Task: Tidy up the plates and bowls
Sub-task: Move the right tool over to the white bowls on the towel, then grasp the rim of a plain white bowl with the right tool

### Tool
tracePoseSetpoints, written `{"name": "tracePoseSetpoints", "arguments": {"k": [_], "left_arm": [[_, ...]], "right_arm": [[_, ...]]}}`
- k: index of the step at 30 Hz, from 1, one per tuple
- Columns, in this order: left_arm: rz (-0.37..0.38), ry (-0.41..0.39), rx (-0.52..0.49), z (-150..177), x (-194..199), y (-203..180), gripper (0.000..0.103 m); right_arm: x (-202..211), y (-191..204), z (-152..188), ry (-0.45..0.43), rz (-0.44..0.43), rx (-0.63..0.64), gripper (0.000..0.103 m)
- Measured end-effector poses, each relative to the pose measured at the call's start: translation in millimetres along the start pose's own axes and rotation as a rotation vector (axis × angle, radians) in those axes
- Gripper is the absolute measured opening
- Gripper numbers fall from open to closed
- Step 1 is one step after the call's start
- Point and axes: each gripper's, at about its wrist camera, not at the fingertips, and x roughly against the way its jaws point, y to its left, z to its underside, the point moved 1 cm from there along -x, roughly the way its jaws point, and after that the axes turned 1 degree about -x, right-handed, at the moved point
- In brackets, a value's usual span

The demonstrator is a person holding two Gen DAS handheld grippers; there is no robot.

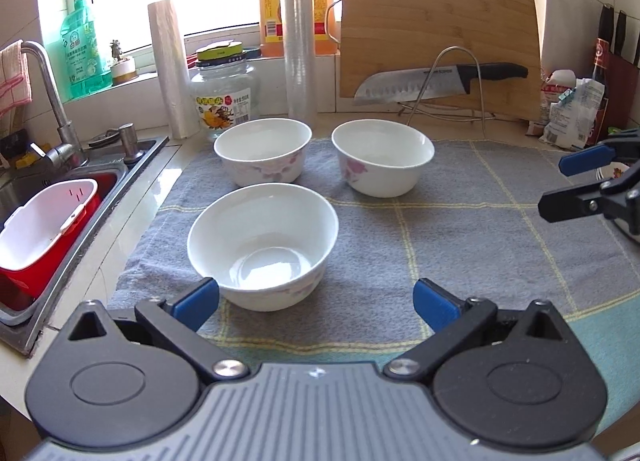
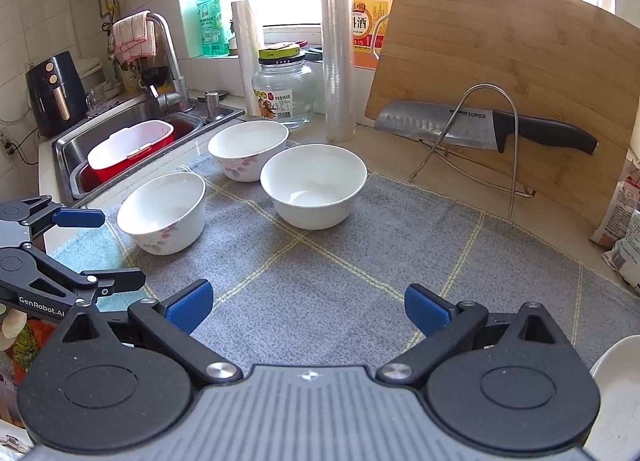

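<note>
Left claw: spread wide, holding nothing, low in the left wrist frame, with the near bowl just ahead of its left finger.
Right claw: spread wide, empty, over the bare cloth at the bottom of the right wrist frame.
Near bowl: white with pink flowers, upright, centre of the left wrist frame, on the cloth.
Back left bowl: upright, just behind the near bowl.
Back right bowl: upright, beside the back left bowl, apart from it.
Cloth: grey with yellow lines, spread on the tabletop.
Sink: left edge of the frame, holding a red and white basket.
Cutting board: leaning upright at upper right, with a knife on a wire rack before it.
Jar: behind the bowls, between two rolls of plastic film.
</note>
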Motion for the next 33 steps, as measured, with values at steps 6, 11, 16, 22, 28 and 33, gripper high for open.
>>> {"name": "tracePoseSetpoints", "arguments": {"k": [6, 11, 16, 22, 28, 33], "left_arm": [[0.041, -0.014, -0.03, 8.4, -10.8, 36.7, 0.102], [0.082, -0.013, -0.063, 12.9, -24.1, 56.1, 0.102], [0.129, -0.016, -0.11, 13.7, -33.4, 64.5, 0.102], [0.199, -0.039, -0.12, 10.4, -37.7, 69.8, 0.102], [0.23, -0.063, -0.134, 4.5, -43.6, 72.4, 0.1], [0.254, -0.06, -0.148, 3.3, -48.2, 72.7, 0.093]], "right_arm": [[-25.5, 34.3, -20.5, 0.031, -0.006, -0.002, 0.103], [-49.5, 68.0, -39.7, 0.045, -0.033, 0.03, 0.103], [-75.9, 89.9, -55.6, 0.059, -0.061, 0.049, 0.103], [-101.5, 101.0, -68.4, 0.077, -0.095, 0.028, 0.1], [-123.2, 106.9, -74.4, 0.112, -0.124, 0.01, 0.089], [-136.5, 110.3, -77.6, 0.137, -0.134, 0.02, 0.077]]}}
